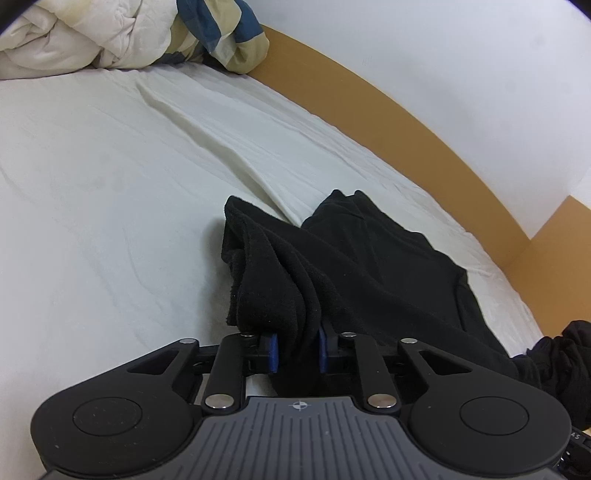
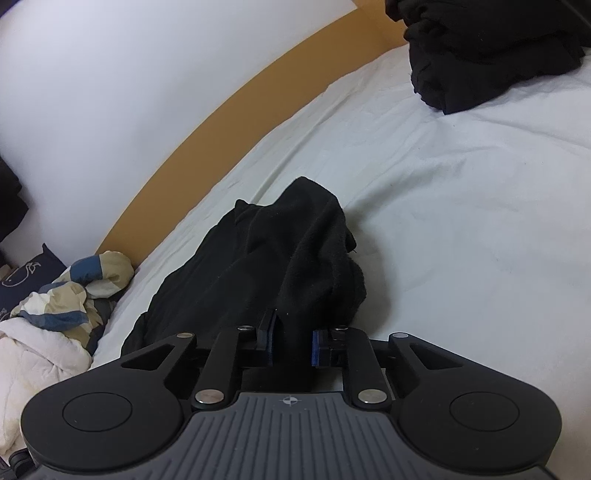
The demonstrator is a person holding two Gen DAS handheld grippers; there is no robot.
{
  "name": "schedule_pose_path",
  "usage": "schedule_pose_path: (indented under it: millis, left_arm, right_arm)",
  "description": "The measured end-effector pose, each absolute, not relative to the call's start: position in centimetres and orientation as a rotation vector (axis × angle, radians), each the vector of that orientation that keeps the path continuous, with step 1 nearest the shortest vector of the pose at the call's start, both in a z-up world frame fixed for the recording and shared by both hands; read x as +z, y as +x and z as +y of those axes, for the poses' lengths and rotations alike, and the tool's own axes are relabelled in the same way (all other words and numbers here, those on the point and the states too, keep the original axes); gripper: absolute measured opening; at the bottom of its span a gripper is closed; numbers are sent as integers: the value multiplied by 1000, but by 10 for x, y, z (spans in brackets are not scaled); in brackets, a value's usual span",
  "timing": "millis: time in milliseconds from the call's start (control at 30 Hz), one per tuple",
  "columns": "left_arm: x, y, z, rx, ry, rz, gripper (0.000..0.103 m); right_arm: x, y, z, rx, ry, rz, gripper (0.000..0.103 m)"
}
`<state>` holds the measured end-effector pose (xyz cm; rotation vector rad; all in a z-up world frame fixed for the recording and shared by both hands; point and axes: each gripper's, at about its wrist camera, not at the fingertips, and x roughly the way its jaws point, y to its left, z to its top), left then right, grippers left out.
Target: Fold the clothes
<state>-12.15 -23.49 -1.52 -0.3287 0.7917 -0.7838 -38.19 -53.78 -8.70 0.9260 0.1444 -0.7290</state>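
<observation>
Both grippers are clamped on one black fleece garment (image 1: 354, 266) lying on the white bed sheet (image 1: 110, 203): left gripper (image 1: 297, 352) and right gripper (image 2: 291, 345) each pinch bunched fabric between blue pads. Nearby: folded black clothes (image 2: 491, 55), rumpled duvet (image 1: 92, 33).

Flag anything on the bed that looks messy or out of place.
The white sheet has a long diagonal wrinkle. A crumpled quilt is heaped in the corner. The black garment, pinched by both tongs, is bunched up, not flat. Nothing looks damaged.
</observation>
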Motion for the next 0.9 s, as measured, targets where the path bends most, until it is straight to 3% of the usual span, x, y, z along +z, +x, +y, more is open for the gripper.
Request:
schedule_pose_path:
  millis: [267, 500, 900]
  left_arm:
    - [25, -145, -185, -873, -411, 754, 12]
    - [49, -147, -137, -944, -519, 841, 13]
    - [63, -43, -234, -817, -470, 974, 18]
  right_arm:
    - [-56, -412, -508, -661, 875, 42, 15]
    - [-38, -440, -501, -605, 960, 25, 15]
    - [-37, -371, -577, -604, 1076, 59, 17]
